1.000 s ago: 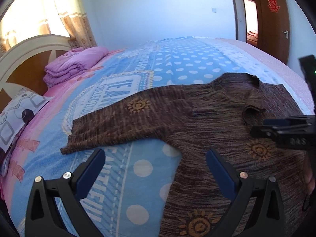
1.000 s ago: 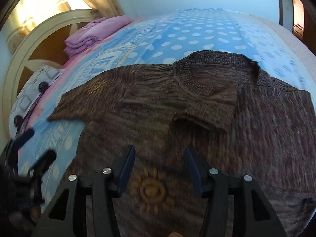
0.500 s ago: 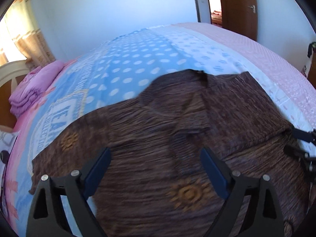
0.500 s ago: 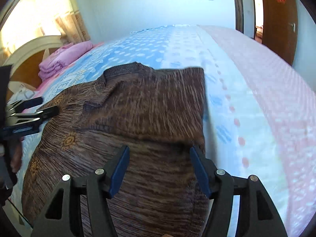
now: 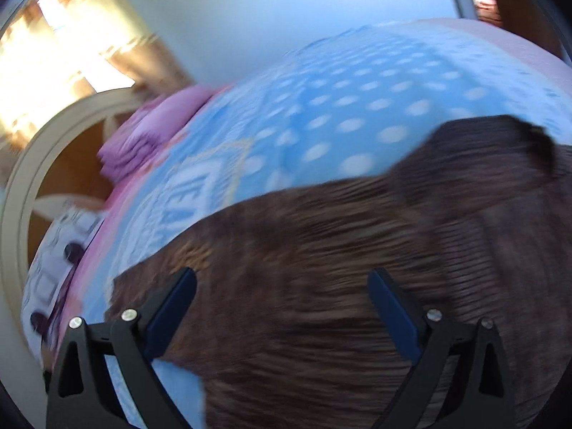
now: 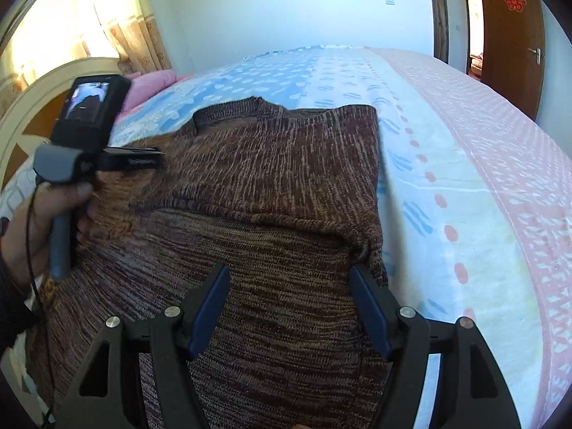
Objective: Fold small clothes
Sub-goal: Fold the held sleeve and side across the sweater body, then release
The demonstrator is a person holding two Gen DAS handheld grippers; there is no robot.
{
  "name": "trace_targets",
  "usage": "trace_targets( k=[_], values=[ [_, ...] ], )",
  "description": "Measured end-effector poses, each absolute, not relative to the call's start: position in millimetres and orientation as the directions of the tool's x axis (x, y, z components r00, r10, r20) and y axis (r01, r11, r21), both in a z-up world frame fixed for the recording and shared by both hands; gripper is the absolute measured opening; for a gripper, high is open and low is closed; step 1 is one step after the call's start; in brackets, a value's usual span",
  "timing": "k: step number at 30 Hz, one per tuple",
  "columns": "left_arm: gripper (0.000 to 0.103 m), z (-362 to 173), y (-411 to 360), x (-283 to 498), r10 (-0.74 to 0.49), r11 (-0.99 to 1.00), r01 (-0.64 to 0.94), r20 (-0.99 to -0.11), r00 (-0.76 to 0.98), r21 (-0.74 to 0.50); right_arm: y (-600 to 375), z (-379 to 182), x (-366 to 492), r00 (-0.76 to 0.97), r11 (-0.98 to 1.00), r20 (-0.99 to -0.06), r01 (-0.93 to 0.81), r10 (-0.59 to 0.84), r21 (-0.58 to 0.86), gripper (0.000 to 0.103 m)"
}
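Observation:
A brown knitted sweater (image 6: 279, 186) with orange sun motifs lies flat on the bed, its right sleeve folded in across the chest. My right gripper (image 6: 289, 275) hovers over the lower right of the body. Its jaws are opening and the pads press on nothing. The folded cuff (image 6: 361, 246) lies just ahead of the right finger. My left gripper (image 5: 282, 286) is open wide over the sweater (image 5: 339, 268) near the spread left sleeve, in a blurred view. In the right wrist view a hand (image 6: 46, 211) holds that left gripper (image 6: 139, 159) above the sweater's left shoulder.
The blue dotted sheet (image 6: 447, 150) runs into a pink border at the right. A folded purple blanket (image 5: 153, 136), a patterned pillow (image 5: 60, 250) and the cream headboard (image 5: 21, 186) are to the left. A brown door (image 6: 511, 35) stands at the far right.
My right jaws have spread wider; that gripper swung to the sweater's right edge and then held still. My left gripper has swept back left over the sweater toward the outstretched sleeve and headboard.

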State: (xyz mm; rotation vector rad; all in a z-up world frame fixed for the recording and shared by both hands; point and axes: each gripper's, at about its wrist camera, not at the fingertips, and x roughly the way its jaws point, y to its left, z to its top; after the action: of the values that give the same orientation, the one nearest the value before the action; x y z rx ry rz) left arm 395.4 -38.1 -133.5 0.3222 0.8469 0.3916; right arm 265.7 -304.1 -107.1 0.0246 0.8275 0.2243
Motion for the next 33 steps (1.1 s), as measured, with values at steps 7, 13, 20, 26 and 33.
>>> trace_targets(
  k=[7, 13, 20, 26, 33],
  values=[
    [0.100, -108.4, -35.1, 342.4, 0.254, 0.963, -0.112, -0.685, 0.683, 0.246, -319.5, -99.2, 261.3, 0.676, 0.969, -0.694, -0.178, 0.248, 0.172, 0.073],
    [0.103, -122.4, -66.0, 340.7, 0.206, 0.966, -0.040, -0.673, 0.710, 0.254, -351.4, -70.6, 267.8, 0.759, 0.993, -0.647, 0.001, 0.074, 0.115, 0.057],
    [0.103, -145.2, -63.2, 350.7, 0.201, 0.973, -0.040, -0.743, 0.639, 0.228, -328.4, -98.7, 314.0, 0.624, 0.999, -0.781, 0.034, -0.042, -0.027, 0.032],
    [0.103, -149.4, -65.1, 342.8, 0.180, 0.977, -0.025, -0.747, 0.640, 0.213, -333.6, -99.9, 297.6, 0.592, 0.993, -0.798, 0.090, -0.116, -0.078, 0.033],
    [0.103, -148.7, -61.1, 342.7, 0.149, 0.985, -0.031, -0.751, 0.643, 0.169, -297.2, -62.3, 312.6, 0.698, 0.998, -0.714, 0.013, -0.048, -0.054, 0.033]
  ],
)
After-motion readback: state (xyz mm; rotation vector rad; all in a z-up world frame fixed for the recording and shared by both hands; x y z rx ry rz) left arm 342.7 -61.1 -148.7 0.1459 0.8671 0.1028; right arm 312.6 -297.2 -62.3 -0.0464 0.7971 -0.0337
